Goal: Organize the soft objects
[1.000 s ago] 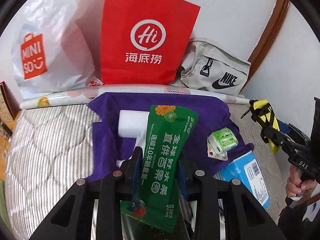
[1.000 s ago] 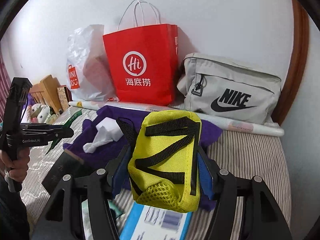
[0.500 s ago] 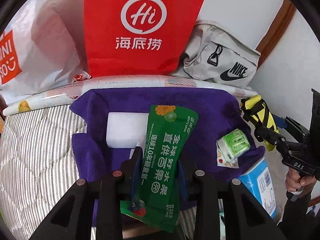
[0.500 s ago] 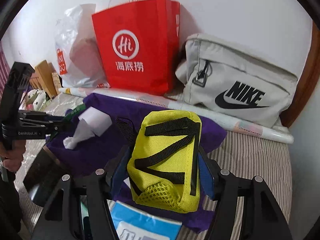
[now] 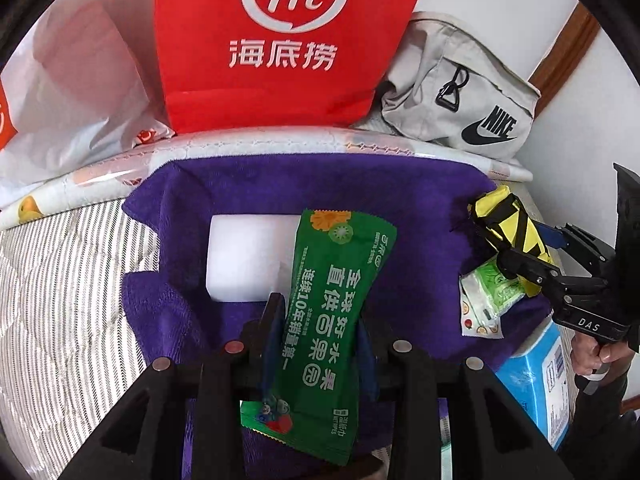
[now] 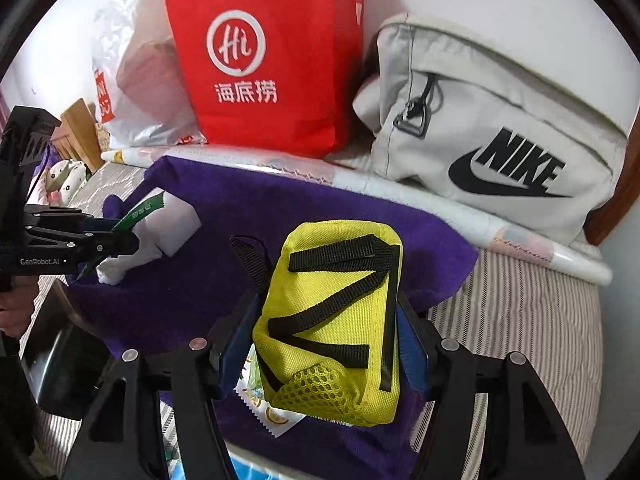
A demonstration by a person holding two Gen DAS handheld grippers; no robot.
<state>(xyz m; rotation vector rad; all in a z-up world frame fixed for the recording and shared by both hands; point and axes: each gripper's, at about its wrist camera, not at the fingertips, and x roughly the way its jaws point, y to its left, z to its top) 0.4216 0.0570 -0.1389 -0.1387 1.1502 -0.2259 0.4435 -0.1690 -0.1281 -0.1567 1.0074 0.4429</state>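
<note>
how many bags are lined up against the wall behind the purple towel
3: white plastic Miniso bag at left, red paper bag in the middle, grey Nike bag at right. More could be hidden behind them.

The green packet (image 5: pixel 332 320) at the frame's center looks like glossy plastic film. The yellow pouch (image 6: pixel 332 320), lower center, is matt woven cloth with black webbing straps and a mesh corner. Beneath both, the purple towel (image 5: pixel 400 208) looks soft and fuzzy. At the top, the red bag (image 5: pixel 280 40) appears smooth matt paper, and the grey bag (image 6: pixel 500 140), upper right, matt cloth.
</note>
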